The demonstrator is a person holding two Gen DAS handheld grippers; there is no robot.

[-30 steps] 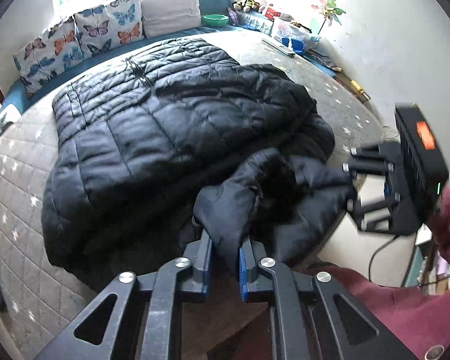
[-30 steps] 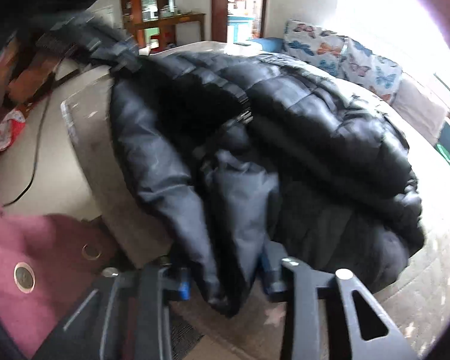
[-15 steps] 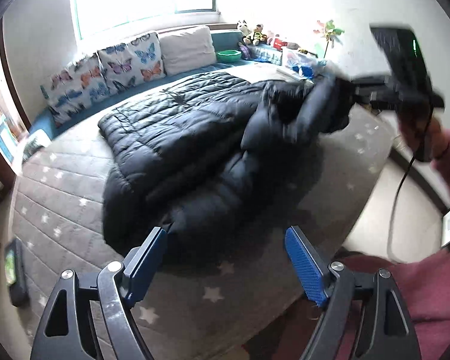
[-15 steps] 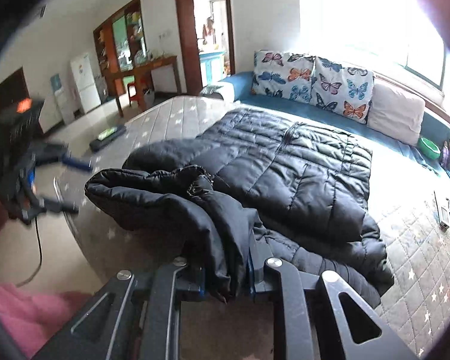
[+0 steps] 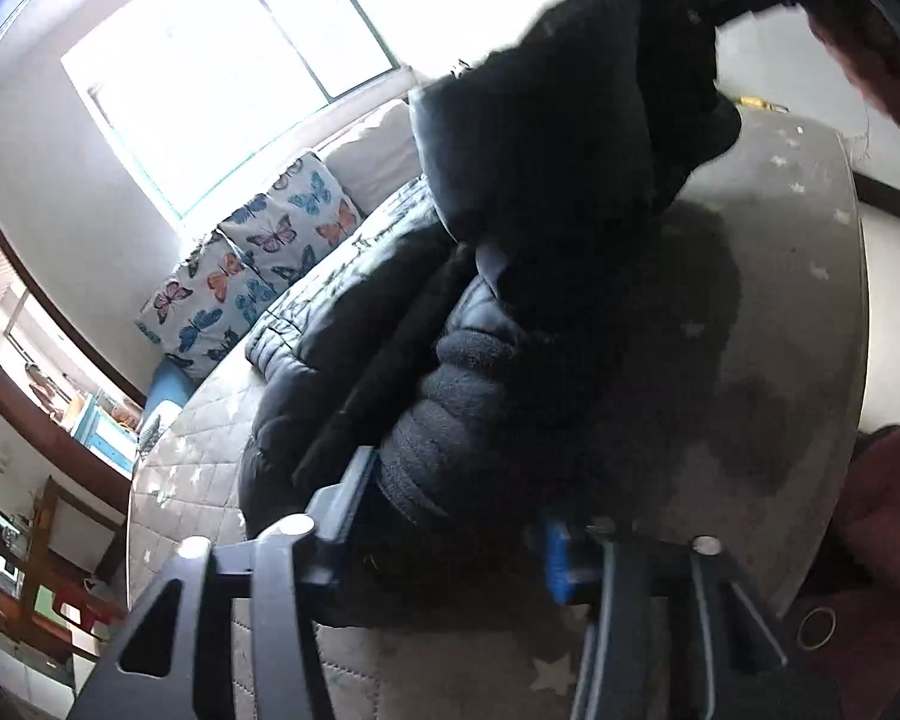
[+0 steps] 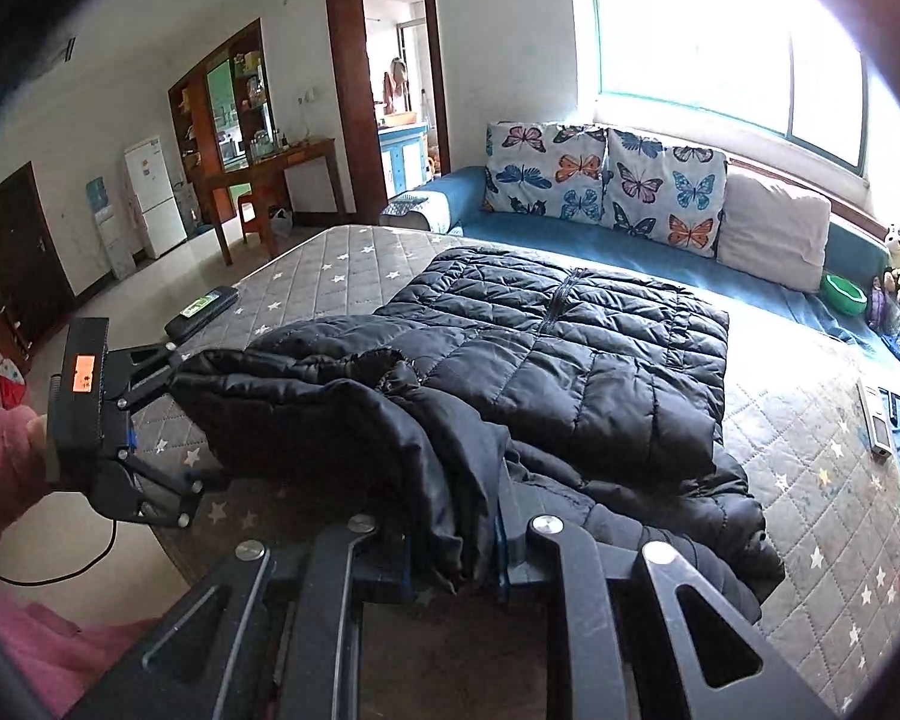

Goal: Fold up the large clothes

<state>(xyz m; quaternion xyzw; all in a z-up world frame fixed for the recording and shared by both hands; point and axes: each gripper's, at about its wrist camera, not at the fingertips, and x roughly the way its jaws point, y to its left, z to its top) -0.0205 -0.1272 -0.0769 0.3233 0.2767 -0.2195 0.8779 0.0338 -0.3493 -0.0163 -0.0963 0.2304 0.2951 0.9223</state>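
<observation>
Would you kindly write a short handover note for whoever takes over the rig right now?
Left tongs: have just been closing, with the near-left edge of the black quilted puffer jacket between them; firm grip unclear.
Right tongs: shut on a bunched fold of the jacket's near edge, held up.
Jacket: far half lies flat, zipper up, on the grey star-patterned mattress; near half is bunched.
Done: near edge gathered; no fold laid.
Left: probably carry the near part over the flat half, then smooth.

Both grippers engaged
Right gripper (image 6: 453, 546) is clamped tight on puffer jacket (image 6: 570, 372) fabric; left gripper (image 5: 450, 516), jaws just closing, has the jacket's edge between its pads.
</observation>
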